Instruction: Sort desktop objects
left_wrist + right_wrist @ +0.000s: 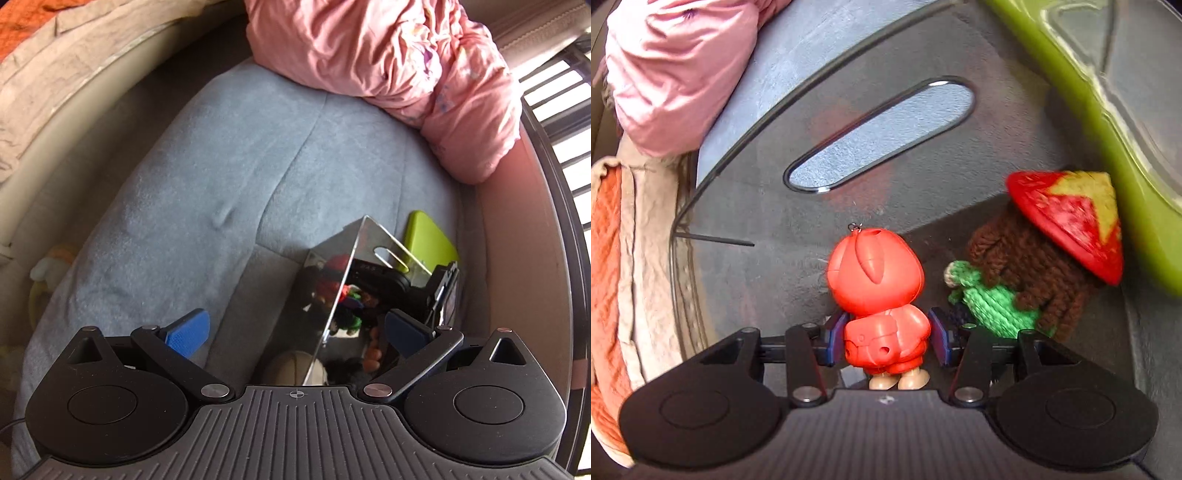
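We see our left gripper [295,334] and right gripper [886,341] are black, with blue pads, shiny round screws, big round bumps, and ridged lines on the body

The little toy figure [882,299] in the middle of the right wrist picture is bright orange-red with tan feet. Right of it, the knitted doll [1027,280] is brown with a green part, and its hat [1067,221] is red with a yellow patch. The box [1119,122] at the upper right is lime green. The blanket [207,177] is soft blue. The cloth [388,51] up top is pink. The gripper pads [188,332] are blue.
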